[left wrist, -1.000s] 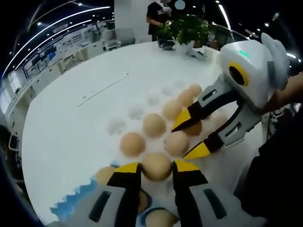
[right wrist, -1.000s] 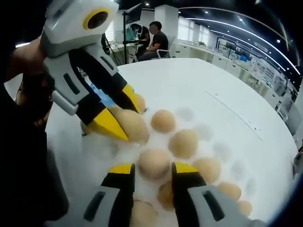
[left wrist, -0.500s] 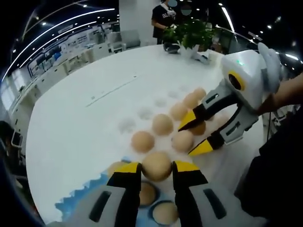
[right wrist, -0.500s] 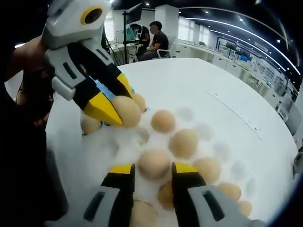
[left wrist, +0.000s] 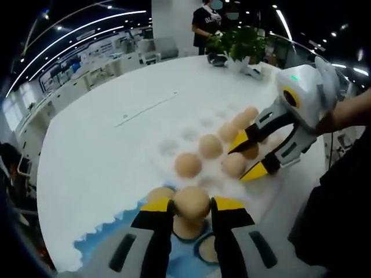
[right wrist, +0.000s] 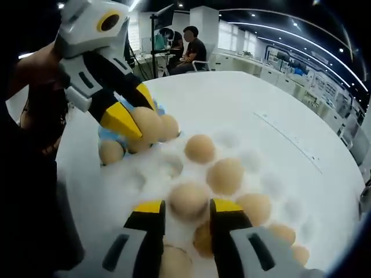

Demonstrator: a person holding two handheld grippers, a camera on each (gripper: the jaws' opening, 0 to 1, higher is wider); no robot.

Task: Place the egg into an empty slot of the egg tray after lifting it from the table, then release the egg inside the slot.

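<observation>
Worktop [left wrist: 98, 145]: white and round; it carries the egg tray and a blue tray.
Egg tray [right wrist: 255, 162]: white moulded tray, the landmark for every place given below; several slots hold brown eggs and others show as bare dimples.
Left gripper [left wrist: 192, 204]: jaws with yellow and black tips pinching a brown egg between them; in the right gripper view it enters from the left [right wrist: 128, 113], at the tray's near-left corner.
Carried egg [left wrist: 192, 201]: held between the left jaws, lifted off the worktop, above the tray's edge where that edge meets the blue tray; also visible in the right gripper view [right wrist: 146, 124].
Right gripper [right wrist: 185, 207]: jaws spread to either side of one seated egg [right wrist: 188, 200] in the tray's near row; whether the tips touch that egg cannot be told. In the left gripper view it reaches in from the right [left wrist: 253, 156], jaws apart above the tray's right side.
Blue tray [left wrist: 110, 240]: blue holder with a jagged edge, touching the egg tray on the left gripper's side; eggs sit in its round cups.
Potted plant [left wrist: 243, 43]: green leaves, far beyond the egg tray at the worktop's opposite rim.
Seated person [right wrist: 188, 49]: dark clothing, well beyond the egg tray, past the worktop.
</observation>
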